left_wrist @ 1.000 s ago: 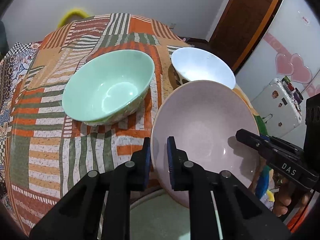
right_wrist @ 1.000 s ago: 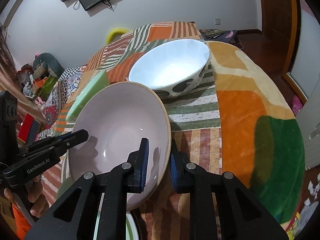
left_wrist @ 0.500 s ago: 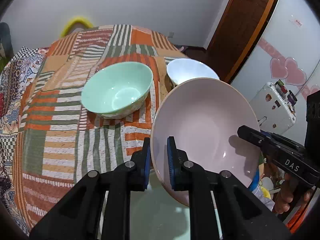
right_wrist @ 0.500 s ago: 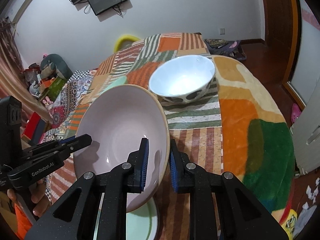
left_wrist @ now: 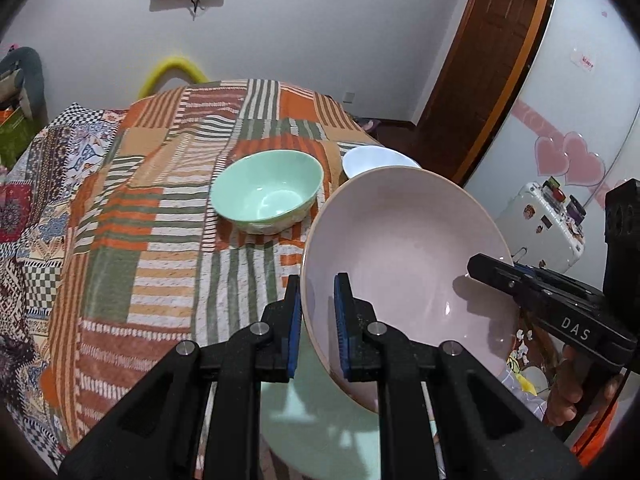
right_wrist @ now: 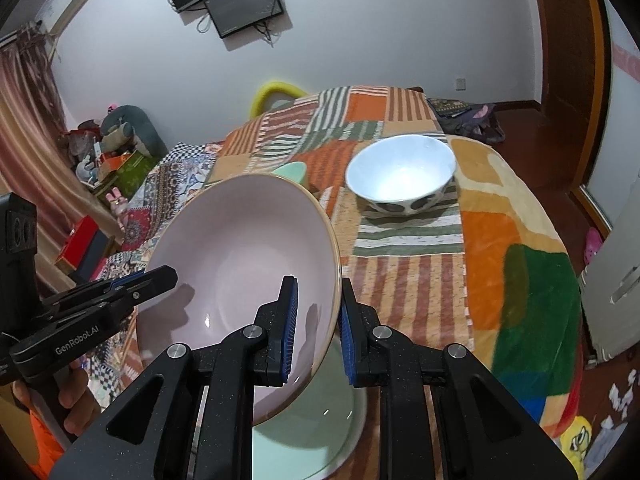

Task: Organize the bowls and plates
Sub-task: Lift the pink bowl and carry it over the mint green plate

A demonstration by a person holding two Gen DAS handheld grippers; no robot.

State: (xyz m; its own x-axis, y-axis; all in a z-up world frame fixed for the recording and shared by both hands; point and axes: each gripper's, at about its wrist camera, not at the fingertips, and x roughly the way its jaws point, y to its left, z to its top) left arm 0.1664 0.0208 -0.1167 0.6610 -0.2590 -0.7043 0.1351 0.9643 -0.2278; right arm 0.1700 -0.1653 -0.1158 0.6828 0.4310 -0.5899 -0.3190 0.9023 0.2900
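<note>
Bright indoor light, sharp, fisheye edges

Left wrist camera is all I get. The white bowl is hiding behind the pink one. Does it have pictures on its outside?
Observer: It has a pattern. The white bowl has dark oval spots around its outer wall.
Operator: What's on the table to the right of it?
Observer: No dishes, just the blanket, with a big green patch towards the near right edge.
Operator: Is the other gripper really pinching my pink bowl?
Observer: Yes. The right gripper is shut on the pink bowl, with one of its fingers inside the rim and the other outside.
</note>
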